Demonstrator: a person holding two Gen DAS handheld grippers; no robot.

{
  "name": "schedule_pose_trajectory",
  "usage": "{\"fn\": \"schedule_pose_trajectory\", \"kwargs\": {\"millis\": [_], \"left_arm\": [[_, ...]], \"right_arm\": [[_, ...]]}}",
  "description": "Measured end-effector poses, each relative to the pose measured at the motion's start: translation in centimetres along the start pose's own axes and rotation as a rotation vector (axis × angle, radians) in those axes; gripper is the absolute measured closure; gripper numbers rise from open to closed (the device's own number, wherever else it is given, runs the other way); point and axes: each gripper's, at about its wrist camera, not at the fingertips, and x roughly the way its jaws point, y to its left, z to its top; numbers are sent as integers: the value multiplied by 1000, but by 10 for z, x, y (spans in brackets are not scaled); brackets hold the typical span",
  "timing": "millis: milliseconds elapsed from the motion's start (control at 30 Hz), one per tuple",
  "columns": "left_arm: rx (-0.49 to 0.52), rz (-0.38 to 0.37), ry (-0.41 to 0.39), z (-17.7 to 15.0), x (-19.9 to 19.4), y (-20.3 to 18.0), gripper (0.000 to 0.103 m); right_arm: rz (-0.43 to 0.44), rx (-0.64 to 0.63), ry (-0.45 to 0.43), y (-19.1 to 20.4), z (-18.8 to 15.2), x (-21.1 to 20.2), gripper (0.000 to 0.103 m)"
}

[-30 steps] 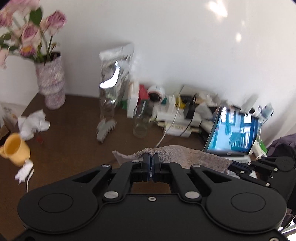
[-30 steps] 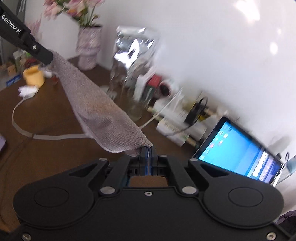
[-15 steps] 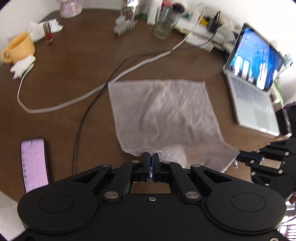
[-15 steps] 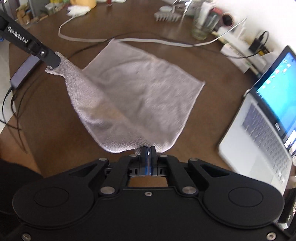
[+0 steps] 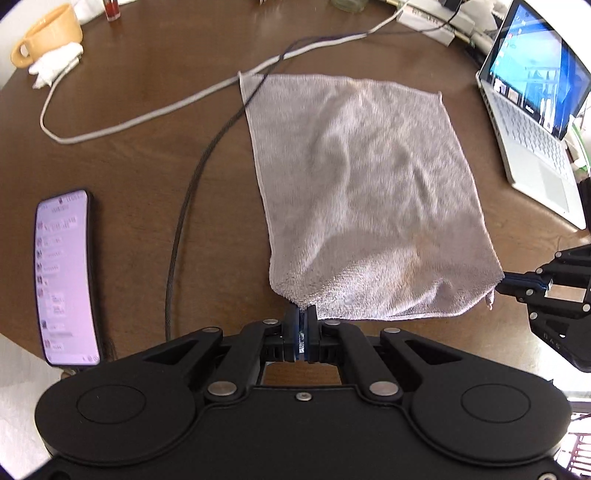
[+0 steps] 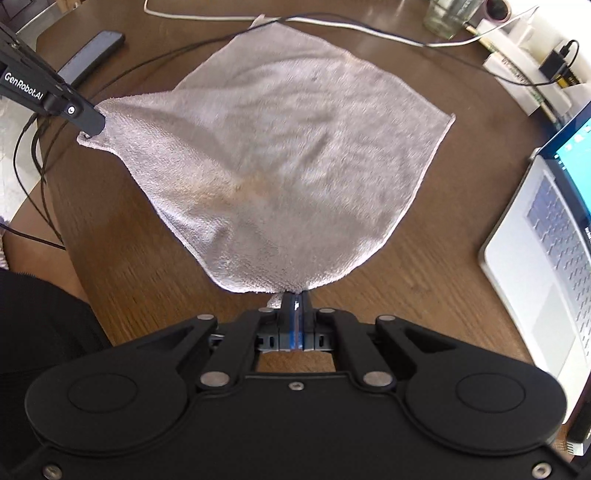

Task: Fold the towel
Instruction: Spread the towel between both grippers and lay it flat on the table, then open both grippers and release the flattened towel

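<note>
- Having dropped within the last second from held up in the air against the wall to spread over the worktop [image 5: 155, 110]: towel [image 5: 362, 177], now lying mostly flat, far edge down, near edge still lifted.
- Clamping the towel's near-left corner: left tongs [image 5: 305, 325], shut tight on the cloth.
- Clamping the near-right corner: right tongs [image 6: 295, 310], likewise shut on the cloth, bunching it into a point.
- Showing a few soft wrinkles across the middle, none of them deep.
- Judging by this: laying-out nearly done, first fold apparently coming next, most likely by carrying both near corners over to the far edge.
- Running under or along the towel's far-left corner: a white cable [image 5: 122, 125] and a dark cable [image 5: 184, 206]; possibly lifting that corner a little or snagging in a fold.
- Lying just right of the towel: open laptop [image 5: 535, 122], near enough to limit any swing of the right tongs.
- Lying to the left, apart from the towel: phone [image 5: 66, 277] with lit screen.
- Standing well back at the far left: yellow cup [image 5: 48, 35] beside crumpled tissue [image 5: 55, 68]; not interfering.
- Standing beyond the far edge in the right wrist view: glass [image 6: 447, 18] and a charger [image 6: 554, 64], clear of the fold path.
</note>
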Motion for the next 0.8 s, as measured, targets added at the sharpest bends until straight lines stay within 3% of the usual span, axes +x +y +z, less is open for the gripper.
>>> {"fn": "schedule_pose_trajectory", "kwargs": {"millis": [233, 267, 300, 333, 367, 433, 467, 500, 533, 567, 633, 733, 800], "left_arm": [[8, 10, 30, -2, 12, 0, 101], [11, 18, 35, -2, 13, 0, 101], [10, 27, 39, -2, 14, -1, 99], [14, 42, 52, -2, 15, -1, 92], [20, 55, 66, -3, 17, -1, 86], [46, 61, 113, -4, 20, -4, 59], [61, 61, 132, -5, 21, -5, 54], [88, 41, 119, -8, 17, -6, 49], [116, 22, 103, -11, 14, -7, 44], [151, 13, 77, -13, 10, -10, 42], [256, 6, 24, -18, 3, -16, 28], [456, -4, -70, -27, -8, -28, 22], [548, -26, -87, -30, -10, -34, 21]], "right_arm": [[19, -12, 26, 0, -4, 7, 100], [24, -9, 38, -1, -3, 10, 98], [30, -6, 54, -2, 0, 15, 89], [39, 5, 66, -4, 1, 17, 76], [51, 15, 71, -7, 0, 17, 73], [67, 9, 73, -11, -2, 16, 60], [64, -8, 65, -12, -4, 14, 50], [58, -31, 52, -12, -6, 12, 30], [52, -53, 39, -12, -8, 9, 21], [49, -89, 25, -12, -10, 6, 21], [45, -177, -6, -10, -15, 1, 21], [48, -309, -69, -6, -21, -9, 21], [62, -397, -116, 0, -24, -14, 21]]}}
